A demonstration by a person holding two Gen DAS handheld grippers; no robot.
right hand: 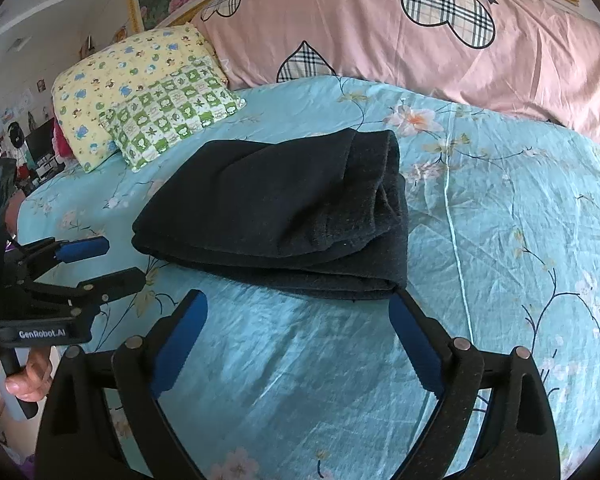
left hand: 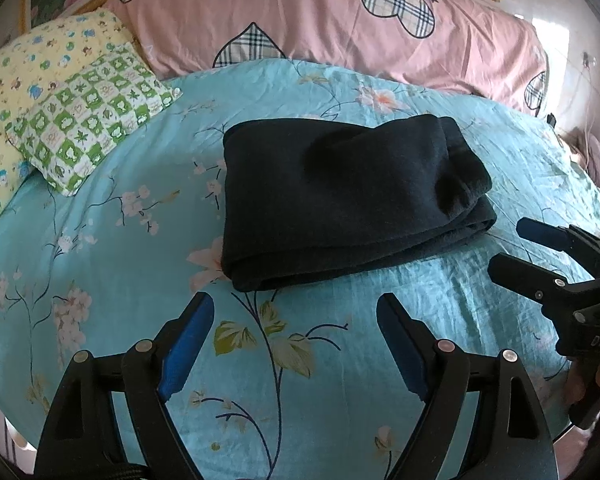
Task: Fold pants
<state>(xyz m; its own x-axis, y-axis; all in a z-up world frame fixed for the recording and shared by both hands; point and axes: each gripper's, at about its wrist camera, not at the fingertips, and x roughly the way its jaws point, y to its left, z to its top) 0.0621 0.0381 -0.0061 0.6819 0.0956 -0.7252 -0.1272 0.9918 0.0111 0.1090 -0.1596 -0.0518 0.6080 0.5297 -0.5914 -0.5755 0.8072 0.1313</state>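
Dark navy fleece, that is what the pants [left hand: 340, 200] are, folded into a thick, roughly square bundle in the middle of the turquoise flowered bedspread [left hand: 340, 380], with the layered edges showing along the near side and a rolled lip at the right. Both grippers point down at a slant toward the bed from the near side. The left gripper [left hand: 296, 308] hovers over bare bedspread just short of the bundle's near edge, its blue-padded fingers [left hand: 188, 344] spread wide with nothing between them. The right gripper [right hand: 298, 304] sits to the right of it, also released and spread wide, empty; in the right wrist view its right fingertip comes close up to the near right corner of the pants, though I cannot tell whether it touches the cloth. A hand [right hand: 24, 380] wraps the handle of the left tool at the near left. Beyond the pants, to the far left, a green checked pillow [left hand: 96, 116] lies on a yellow printed pillow [left hand: 32, 76], and a pink quilt [left hand: 340, 32] with plaid hearts runs across the far side.
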